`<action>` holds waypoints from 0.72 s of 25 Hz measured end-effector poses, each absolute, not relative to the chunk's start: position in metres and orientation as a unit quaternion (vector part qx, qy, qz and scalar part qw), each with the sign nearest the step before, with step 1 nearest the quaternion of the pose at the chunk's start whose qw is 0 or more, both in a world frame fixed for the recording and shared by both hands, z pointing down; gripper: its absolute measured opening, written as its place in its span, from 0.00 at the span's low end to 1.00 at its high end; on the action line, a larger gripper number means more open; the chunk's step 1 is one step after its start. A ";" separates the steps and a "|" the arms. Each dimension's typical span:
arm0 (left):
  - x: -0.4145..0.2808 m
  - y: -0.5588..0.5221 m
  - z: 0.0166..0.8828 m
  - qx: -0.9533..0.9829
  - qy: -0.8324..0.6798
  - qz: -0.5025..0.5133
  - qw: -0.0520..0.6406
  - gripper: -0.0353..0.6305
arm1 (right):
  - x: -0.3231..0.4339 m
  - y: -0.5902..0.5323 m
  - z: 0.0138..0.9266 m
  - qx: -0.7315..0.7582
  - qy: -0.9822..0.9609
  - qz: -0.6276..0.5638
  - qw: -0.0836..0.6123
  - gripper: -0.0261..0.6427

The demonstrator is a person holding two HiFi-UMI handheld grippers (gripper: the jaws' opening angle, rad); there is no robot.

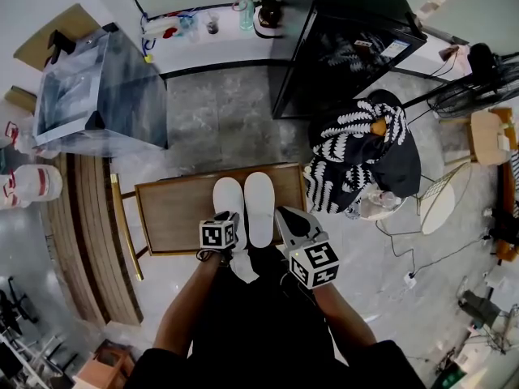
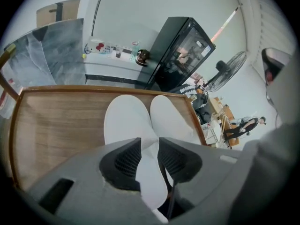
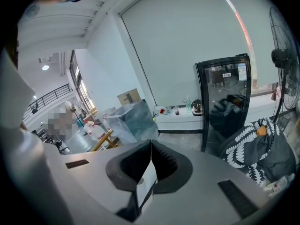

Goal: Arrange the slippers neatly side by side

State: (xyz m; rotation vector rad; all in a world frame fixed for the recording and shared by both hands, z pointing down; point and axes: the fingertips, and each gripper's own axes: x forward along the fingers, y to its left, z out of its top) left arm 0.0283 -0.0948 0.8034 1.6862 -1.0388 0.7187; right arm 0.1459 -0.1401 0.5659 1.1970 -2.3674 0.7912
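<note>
No text, number or brand legible anywhere; black cabinet has small white stickers on its glass door, print too small to read; white jugs at the left edge show red labels, unreadable; left cube and right cube carry black-and-white square patterns only, no letters.

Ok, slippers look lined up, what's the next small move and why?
Probably open the right gripper and let go. The left slipper and right slipper already lie side by side on the table; the left gripper has its jaws apart around a heel, while the right seems pinched shut on the right slipper's edge.
</note>
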 end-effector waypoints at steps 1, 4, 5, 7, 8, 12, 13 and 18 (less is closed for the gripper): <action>0.028 -0.093 0.802 0.697 -0.424 0.294 0.498 0.25 | 0.145 -0.140 0.565 0.426 -0.840 0.279 0.185 0.06; 0.023 -0.088 0.795 0.702 -0.419 0.288 0.499 0.27 | 0.139 -0.136 0.562 0.429 -0.841 0.276 0.183 0.06; 0.020 -0.086 0.791 0.703 -0.421 0.286 0.496 0.27 | 0.136 -0.135 0.560 0.430 -0.841 0.275 0.181 0.06; 0.013 -0.082 0.783 0.706 -0.423 0.281 0.494 0.27 | 0.130 -0.134 0.555 0.432 -0.841 0.273 0.177 0.06; 0.009 -0.081 0.779 0.708 -0.423 0.278 0.493 0.27 | 0.127 -0.133 0.553 0.433 -0.842 0.272 0.174 0.06; -0.015 -0.081 0.753 0.722 -0.441 0.259 0.467 0.19 | 0.111 -0.131 0.543 0.439 -0.843 0.264 0.164 0.06; -0.023 -0.083 0.744 0.726 -0.449 0.253 0.455 0.17 | 0.107 -0.130 0.540 0.441 -0.843 0.262 0.161 0.06; -0.065 -0.096 0.687 0.743 -0.491 0.209 0.405 0.11 | 0.086 -0.121 0.523 0.447 -0.846 0.250 0.148 0.06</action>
